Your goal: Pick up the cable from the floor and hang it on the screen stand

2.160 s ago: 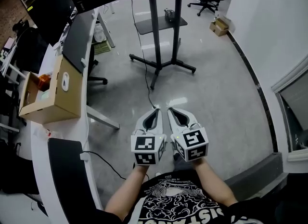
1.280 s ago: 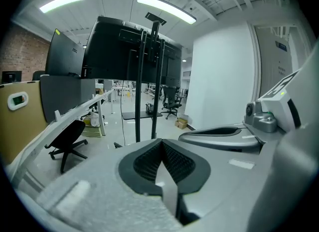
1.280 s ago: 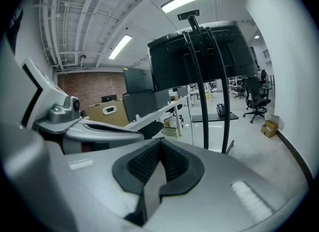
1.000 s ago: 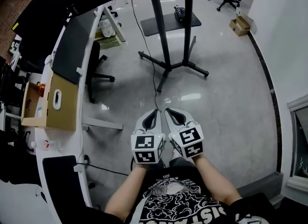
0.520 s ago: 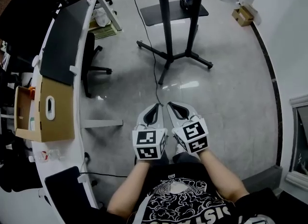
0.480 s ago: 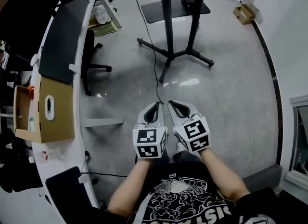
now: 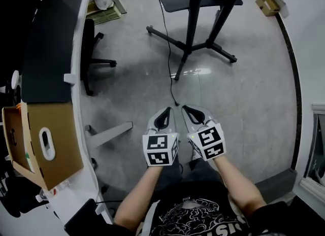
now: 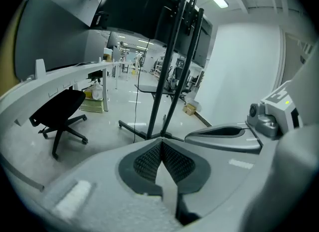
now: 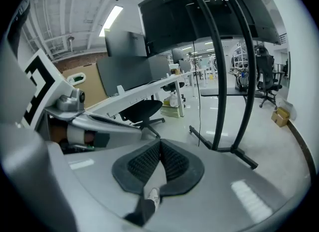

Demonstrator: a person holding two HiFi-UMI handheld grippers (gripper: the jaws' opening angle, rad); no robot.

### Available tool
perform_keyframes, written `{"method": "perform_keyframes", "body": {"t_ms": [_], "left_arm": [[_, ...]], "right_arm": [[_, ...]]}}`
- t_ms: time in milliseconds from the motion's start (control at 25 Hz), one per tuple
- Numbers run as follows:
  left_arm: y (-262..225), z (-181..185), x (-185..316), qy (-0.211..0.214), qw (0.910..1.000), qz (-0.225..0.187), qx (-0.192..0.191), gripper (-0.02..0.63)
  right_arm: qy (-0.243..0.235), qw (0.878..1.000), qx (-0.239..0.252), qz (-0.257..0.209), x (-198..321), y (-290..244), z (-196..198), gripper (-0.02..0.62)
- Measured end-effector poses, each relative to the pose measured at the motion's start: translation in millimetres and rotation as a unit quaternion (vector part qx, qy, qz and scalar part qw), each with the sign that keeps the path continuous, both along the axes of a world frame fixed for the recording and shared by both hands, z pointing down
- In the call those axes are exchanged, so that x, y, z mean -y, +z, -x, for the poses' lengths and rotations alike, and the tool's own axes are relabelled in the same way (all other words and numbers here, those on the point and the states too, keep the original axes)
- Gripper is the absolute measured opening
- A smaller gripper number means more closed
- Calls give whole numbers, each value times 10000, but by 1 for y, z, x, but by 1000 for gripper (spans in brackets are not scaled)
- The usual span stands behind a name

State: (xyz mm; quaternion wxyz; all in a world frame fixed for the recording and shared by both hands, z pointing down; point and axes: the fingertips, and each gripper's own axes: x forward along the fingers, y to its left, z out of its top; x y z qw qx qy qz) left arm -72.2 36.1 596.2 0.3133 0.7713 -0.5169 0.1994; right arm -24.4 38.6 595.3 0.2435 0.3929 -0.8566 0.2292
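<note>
Head view: left gripper (image 7: 165,112) and right gripper (image 7: 185,109), jaws pressed together, empty, near cable (image 7: 169,67) end. Advise spreading one before lowering; screen stand (image 7: 192,22) stands beyond.

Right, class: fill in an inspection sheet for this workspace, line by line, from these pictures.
Surface: grey glossy floor.
Job's things: black cable lying on the floor, not yet picked up; screen stand upright on splayed legs.
Clutter: cardboard box on the white desk; small box on the floor by the wall.
Grippers: left gripper and right gripper both shut, holding nothing, side by side.
Cables: one, running beside the stand toward the grippers.
Surroundings: black office chair at the desk.
</note>
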Motion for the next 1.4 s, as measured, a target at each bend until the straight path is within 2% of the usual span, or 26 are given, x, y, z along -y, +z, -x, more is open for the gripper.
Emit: {"method": "perform_keyframes", "body": {"t_ms": [400, 600, 880, 1240, 1400], "left_arm": [[107, 35, 39, 60, 9981, 615, -30, -6], [167, 40, 47, 122, 9952, 966, -99, -5], [236, 48, 51, 189, 9909, 1323, -168, -5], [319, 58, 64, 211, 9872, 1572, -154, -3], [359, 57, 70, 386, 9854, 1660, -48, -3]], "right_arm": [[77, 9980, -252, 573, 45, 114, 27, 5], [124, 9946, -493, 901, 57, 177, 26, 5], [68, 9866, -656, 1491, 50, 267, 39, 12], [-73, 9771, -919, 1919, 47, 382, 45, 18], [-120, 9717, -1044, 2115, 42, 435, 42, 20]]}}
